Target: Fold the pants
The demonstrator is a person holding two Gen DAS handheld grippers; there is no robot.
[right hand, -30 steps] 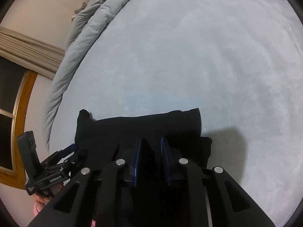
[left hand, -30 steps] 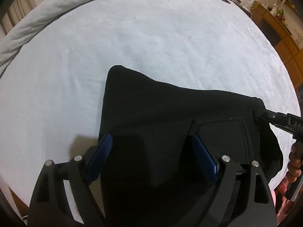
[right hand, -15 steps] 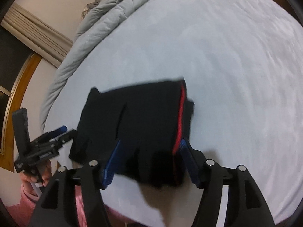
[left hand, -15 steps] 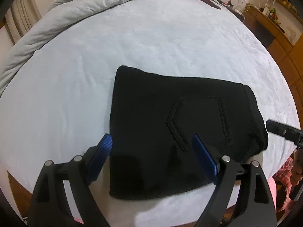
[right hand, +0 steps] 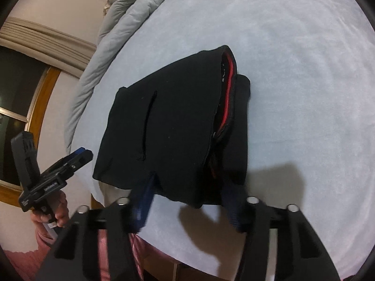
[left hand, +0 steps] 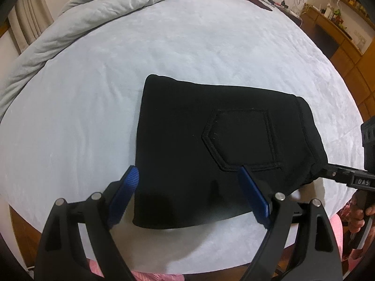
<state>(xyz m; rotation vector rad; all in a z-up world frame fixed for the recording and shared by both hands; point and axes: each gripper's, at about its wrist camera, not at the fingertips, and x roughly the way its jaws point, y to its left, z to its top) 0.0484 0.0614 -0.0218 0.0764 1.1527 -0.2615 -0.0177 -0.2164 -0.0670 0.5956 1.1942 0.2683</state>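
Black pants (left hand: 211, 145) lie folded into a thick rectangle near the front edge of the bed, a stitched back pocket facing up. In the right wrist view the pants (right hand: 168, 121) show a red inner band (right hand: 230, 79) along their right side. My left gripper (left hand: 187, 173) hovers open over the near edge of the pants, with no cloth pinched. My right gripper (right hand: 189, 187) is blurred, its jaws closing just short of the near edge with nothing pressed between them. Each view catches the other tool: the right gripper (left hand: 339, 174) by the pants' right end, the left gripper (right hand: 77, 157) off their left corner.
The pale blue bed (left hand: 93, 105) spreads wide beyond the pants. A grey duvet (left hand: 93, 11) is bunched along its far left side. Wooden cabinets (left hand: 339, 35) stand at the right, a dark window (right hand: 18, 98) at the left. A hand (right hand: 54, 215) holds the left tool.
Both grippers drew back from over the pants to their near edge. The right gripper let go of the cloth, opened wide, then narrowed. The folded pants now lie flat in full view.
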